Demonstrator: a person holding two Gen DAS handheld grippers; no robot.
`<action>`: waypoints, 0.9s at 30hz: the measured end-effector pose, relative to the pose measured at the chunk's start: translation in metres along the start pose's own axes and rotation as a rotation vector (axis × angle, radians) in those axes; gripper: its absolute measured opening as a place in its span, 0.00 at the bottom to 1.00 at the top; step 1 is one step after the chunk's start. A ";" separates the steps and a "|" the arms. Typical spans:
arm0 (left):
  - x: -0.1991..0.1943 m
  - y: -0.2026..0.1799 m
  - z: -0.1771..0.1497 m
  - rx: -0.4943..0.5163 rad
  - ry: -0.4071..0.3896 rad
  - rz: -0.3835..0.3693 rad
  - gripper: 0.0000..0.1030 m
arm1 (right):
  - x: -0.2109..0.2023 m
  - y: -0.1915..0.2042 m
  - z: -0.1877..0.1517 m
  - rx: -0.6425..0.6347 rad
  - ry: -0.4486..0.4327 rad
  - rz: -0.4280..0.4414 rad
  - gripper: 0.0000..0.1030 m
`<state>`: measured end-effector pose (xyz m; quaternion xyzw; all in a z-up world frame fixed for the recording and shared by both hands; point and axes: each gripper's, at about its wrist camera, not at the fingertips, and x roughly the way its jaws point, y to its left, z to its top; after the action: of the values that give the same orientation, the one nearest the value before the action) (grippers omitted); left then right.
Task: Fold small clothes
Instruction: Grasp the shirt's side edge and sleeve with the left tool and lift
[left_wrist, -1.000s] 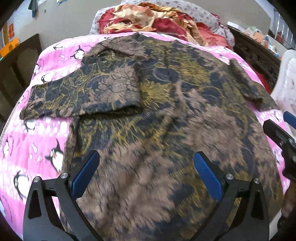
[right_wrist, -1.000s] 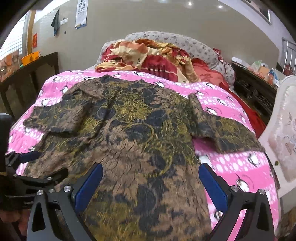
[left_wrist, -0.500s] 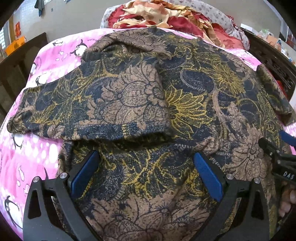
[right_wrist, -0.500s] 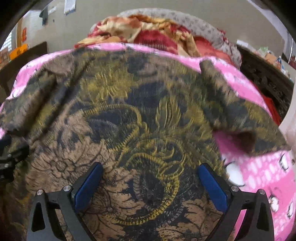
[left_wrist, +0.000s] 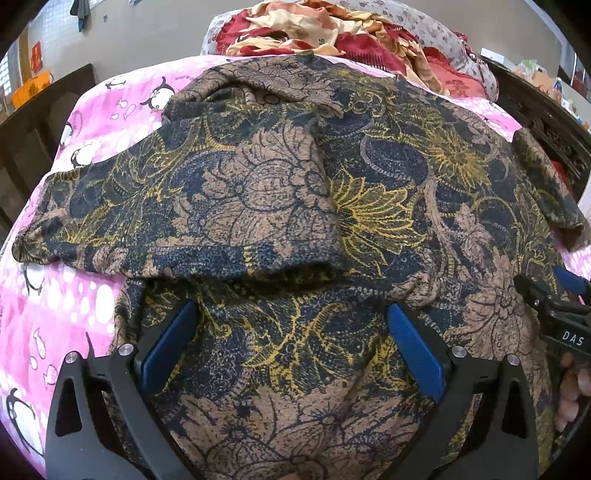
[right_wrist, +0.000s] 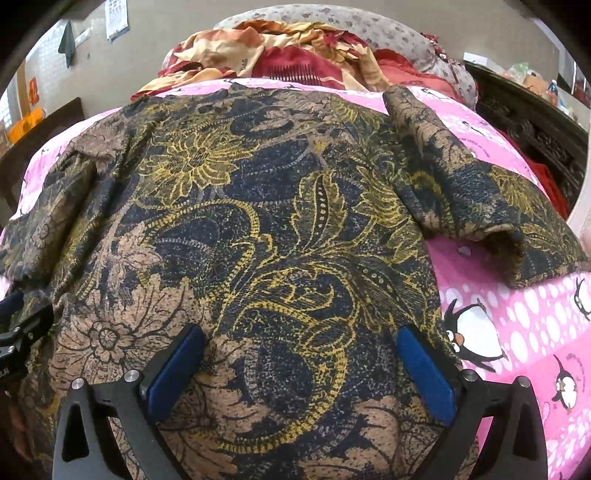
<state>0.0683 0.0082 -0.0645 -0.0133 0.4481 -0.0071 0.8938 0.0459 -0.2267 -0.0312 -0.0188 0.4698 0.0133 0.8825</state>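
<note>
A brown, navy and yellow floral shirt lies spread flat on a pink penguin bedsheet. Its left sleeve is folded in over the body. Its right sleeve lies out to the side on the sheet. My left gripper is open, its blue pads low over the shirt's lower left part. My right gripper is open, low over the shirt's lower right part. The shirt fills the right wrist view. Each gripper shows at the edge of the other's view.
A pile of red and cream bedding and a floral pillow lie at the head of the bed. Dark wooden furniture stands at the right, a dark headboard at the left. The sheet's pink right side is bare.
Both grippers have moved forward and down, close over the shirt's lower half. Both stay open. The shirt has not visibly shifted.
</note>
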 end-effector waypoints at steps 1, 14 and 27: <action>0.000 0.000 0.000 -0.001 -0.001 -0.001 1.00 | 0.000 0.000 0.000 -0.002 0.005 -0.002 1.00; -0.074 0.152 0.010 -0.317 -0.135 -0.268 0.99 | 0.001 0.002 0.001 -0.006 -0.004 -0.014 1.00; -0.005 0.285 0.011 -0.866 -0.105 -0.422 0.90 | 0.000 0.002 0.001 -0.014 -0.006 -0.024 1.00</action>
<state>0.0746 0.2935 -0.0623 -0.4749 0.3517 -0.0003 0.8067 0.0467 -0.2242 -0.0312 -0.0304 0.4670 0.0059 0.8837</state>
